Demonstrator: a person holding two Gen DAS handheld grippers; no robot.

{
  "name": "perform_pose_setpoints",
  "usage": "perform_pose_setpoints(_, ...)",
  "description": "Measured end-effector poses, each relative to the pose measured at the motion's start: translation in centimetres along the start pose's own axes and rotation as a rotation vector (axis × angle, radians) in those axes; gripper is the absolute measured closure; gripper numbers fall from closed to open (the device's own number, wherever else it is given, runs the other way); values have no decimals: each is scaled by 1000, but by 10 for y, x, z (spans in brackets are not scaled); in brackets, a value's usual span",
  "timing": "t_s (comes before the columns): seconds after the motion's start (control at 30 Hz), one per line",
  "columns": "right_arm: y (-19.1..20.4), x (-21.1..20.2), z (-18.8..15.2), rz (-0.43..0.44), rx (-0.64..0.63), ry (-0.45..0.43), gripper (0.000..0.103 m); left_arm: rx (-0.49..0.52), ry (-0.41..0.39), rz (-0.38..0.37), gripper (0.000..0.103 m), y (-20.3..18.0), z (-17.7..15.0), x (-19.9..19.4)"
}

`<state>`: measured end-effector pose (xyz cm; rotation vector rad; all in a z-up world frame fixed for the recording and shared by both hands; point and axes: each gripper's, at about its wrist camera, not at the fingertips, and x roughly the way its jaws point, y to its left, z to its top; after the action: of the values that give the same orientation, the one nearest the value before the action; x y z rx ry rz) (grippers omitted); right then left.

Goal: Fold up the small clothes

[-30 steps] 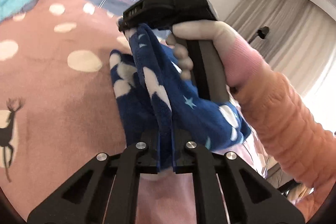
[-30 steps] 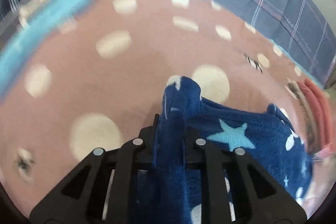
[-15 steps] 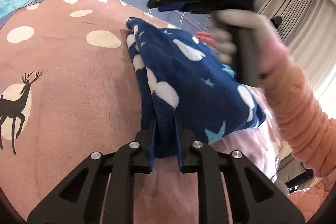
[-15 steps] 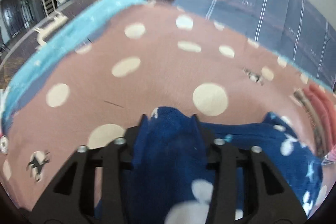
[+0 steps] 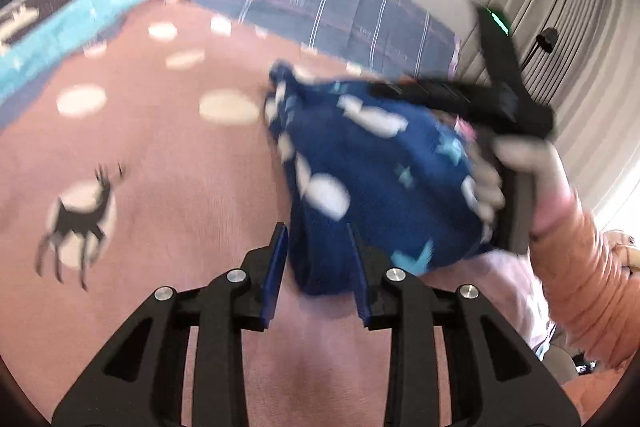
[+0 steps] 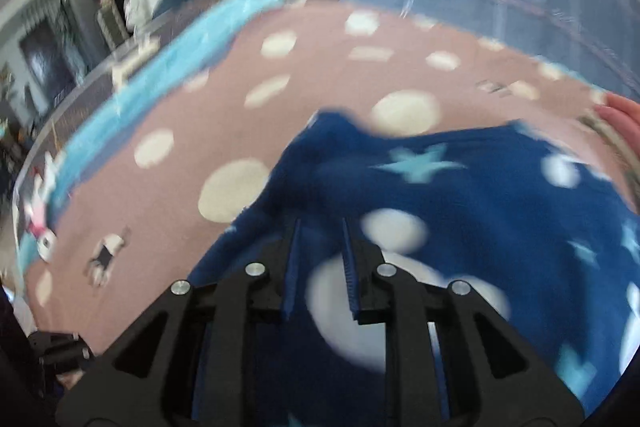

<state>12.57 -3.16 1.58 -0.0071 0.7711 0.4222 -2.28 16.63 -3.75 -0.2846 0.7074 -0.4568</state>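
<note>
Blue star-print garment [image 5: 372, 179] bunched on pink spotted blanket [image 5: 160, 167], near its right side; wide bare blanket to the left, up to the turquoise edge [image 5: 60, 39]. Left gripper [image 5: 318, 251] jaws opening, garment's near corner between them, pads clear of it. Right gripper [image 6: 320, 251] jaws closing over the garment [image 6: 460, 219]; grip not discernible through blur.
</note>
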Motion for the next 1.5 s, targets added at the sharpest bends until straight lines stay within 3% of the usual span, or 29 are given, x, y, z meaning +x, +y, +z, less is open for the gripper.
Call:
perform_pose_setpoints(0.13, -54, -78, -34, -30, 153, -113, 82, 67, -60, -25, 72, -27, 25, -1)
perform_pose_setpoints(0.23, -79, -96, -74, -41, 246, -113, 78, 94, -51, -25, 70, -45, 35, 28)
perform_pose_setpoints(0.27, -83, -85, -95, -66, 252, -47, 77, 107, -34, 0, 67, -48, 34, 43)
perform_pose_setpoints(0.3, -86, -70, -114, -60, 254, 8, 78, 129, 26, 83, 67, -47, 30, 70)
perform_pose_setpoints(0.37, -83, -65, -131, -66, 197, -75, 81, 138, 88, 164, 65, -44, 18, 102)
perform_pose_setpoints(0.53, -82, -67, -125, -68, 202, -65, 81, 118, 58, 154, 64, -42, 18, 90)
perform_pose_setpoints(0.73, -62, -86, -120, -151, 137, -83, 75, 146, 15, 206, 57, -60, 21, 75)
perform_pose_setpoints(0.77, -59, -96, -121, -163, 147, -91, 66, 158, 4, 201, 56, -64, 22, 68)
perform_pose_setpoints(0.8, -53, -107, -121, -187, 146, -95, 45, 167, -6, 197, 55, -66, 24, 66)
perform_pose_setpoints(0.87, -40, -124, -123, -258, 143, -123, 20, 198, -34, 200, 51, -74, 26, 59)
perform_pose_setpoints(0.93, -29, -146, -130, -263, 127, -198, 20, 211, -34, 202, 49, -76, 27, 59)
perform_pose_setpoints(1.07, -23, -155, -135, -279, 120, -217, 20, 192, 17, 209, 49, -68, 23, 76)
perform_pose_setpoints(1.13, -23, -155, -137, -280, 123, -211, 35, 165, 36, 204, 49, -61, 19, 83)
perform_pose_setpoints(1.2, -25, -154, -136, -297, 138, -201, 82, 147, 27, 179, 49, -56, 17, 83)
perform_pose_setpoints(1.23, -28, -153, -135, -289, 157, -197, 87, 145, 28, 173, 49, -55, 17, 83)
perform_pose_setpoints(1.37, -32, -153, -133, -256, 195, -204, 88, 149, 37, 176, 46, -54, 14, 87)
perform_pose_setpoints(1.4, -33, -148, -134, -252, 191, -190, 84, 151, 38, 176, 46, -55, 14, 88)
perform_pose_setpoints(1.47, -43, -121, -141, -223, 221, -79, 71, 147, 38, 165, 44, -53, 13, 89)
perform_pose_setpoints(1.5, -58, -90, -155, -206, 262, 22, 70, 145, 39, 157, 43, -53, 13, 89)
